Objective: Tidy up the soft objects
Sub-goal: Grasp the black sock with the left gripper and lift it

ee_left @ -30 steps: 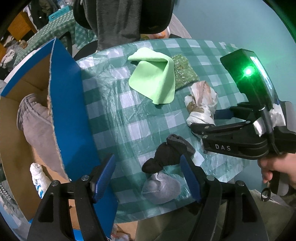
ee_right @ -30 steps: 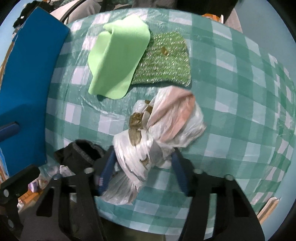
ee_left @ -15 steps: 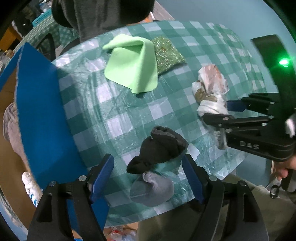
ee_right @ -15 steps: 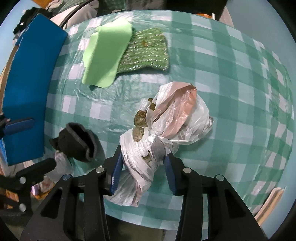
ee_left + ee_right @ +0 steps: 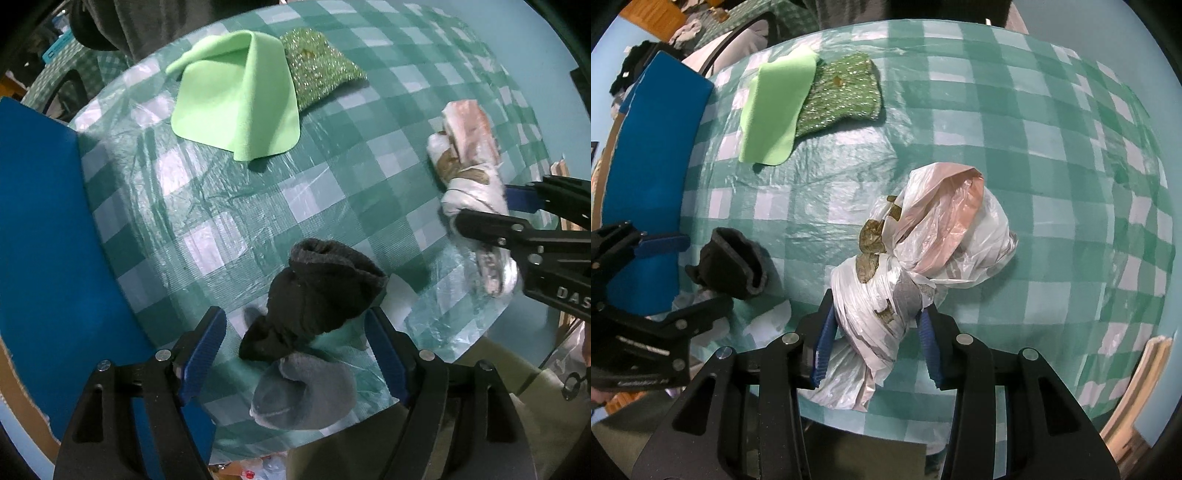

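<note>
Around the plastic bag bundle [image 5: 905, 273], right jaws pinch.

Your only legible marking is "DAS", in pale raised letters on the black body of the right gripper [image 5: 480, 214], seen at the right edge of the left wrist view. You will find faint lettering on the body of the left gripper [image 5: 698, 273] in the right wrist view, too blurred to read.

1. My table [image 5: 1052, 155], in green check cloth, fills the frame.
2. Upper left: green cloth [image 5: 775, 110] overlapping a glittery pad [image 5: 846, 96].
3. Centre: knotted bag [image 5: 923, 258].
4. Left: dark sock [image 5: 731, 266].
</note>
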